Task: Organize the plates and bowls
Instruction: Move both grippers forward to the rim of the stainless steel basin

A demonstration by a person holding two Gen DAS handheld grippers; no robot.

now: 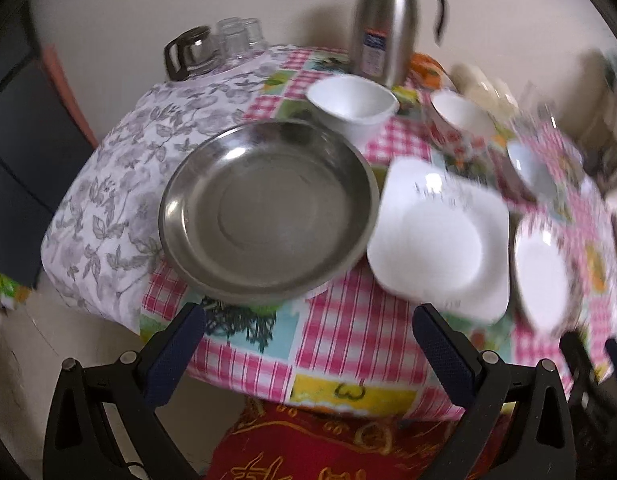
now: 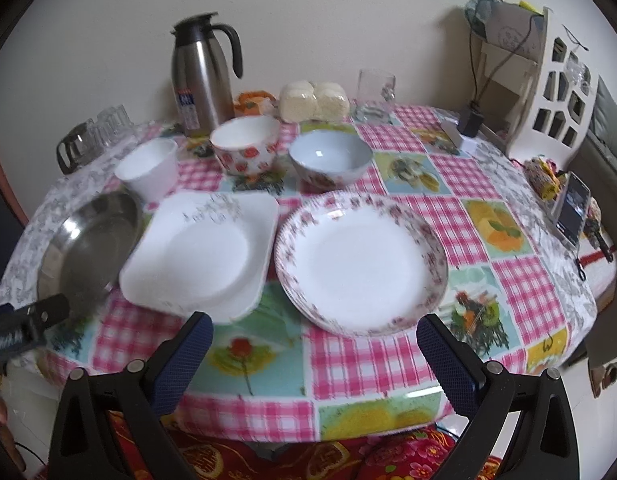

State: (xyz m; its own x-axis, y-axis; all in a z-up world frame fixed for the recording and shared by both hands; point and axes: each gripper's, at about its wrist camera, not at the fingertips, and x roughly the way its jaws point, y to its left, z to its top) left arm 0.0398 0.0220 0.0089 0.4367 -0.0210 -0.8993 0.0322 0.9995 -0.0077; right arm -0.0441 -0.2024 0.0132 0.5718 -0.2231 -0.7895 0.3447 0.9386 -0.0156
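Your left gripper (image 1: 308, 340) is hanging over the near edge of the table (image 2: 348, 360), jaws spread wide with nothing between them. It's pointed at the stainless steel plate (image 1: 268, 208), which sits on the left side of the checkered tablecloth, partly over the grey floral cloth (image 1: 120, 184).

Your right gripper (image 2: 314, 344) is the same deal: jaws wide apart, holding nothing, hovering at the table's near edge just short of the round floral-rimmed plate (image 2: 362, 264). Looks like there might be more than one plate stacked there, but the blur makes it hard to call.

The plates make a front row: steel plate on the left, square white plate (image 2: 200, 252) in the middle with its left edge touching or overlapping the steel rim, and the round plate just beside it on the right.

The bowls sit in a row behind: plain white bowl (image 2: 148, 170) on the left, rose-patterned bowl (image 2: 246, 148) in the middle, pale blue bowl (image 2: 330, 158) on the right. All upright and apart from each other.

Along the wall you've got a steel thermos jug (image 2: 202, 80), a glass mug (image 2: 374, 94), some wrapped pale buns (image 2: 314, 102) and upturned glasses (image 2: 108, 126). A phone (image 2: 572, 210) lies on the far right edge.
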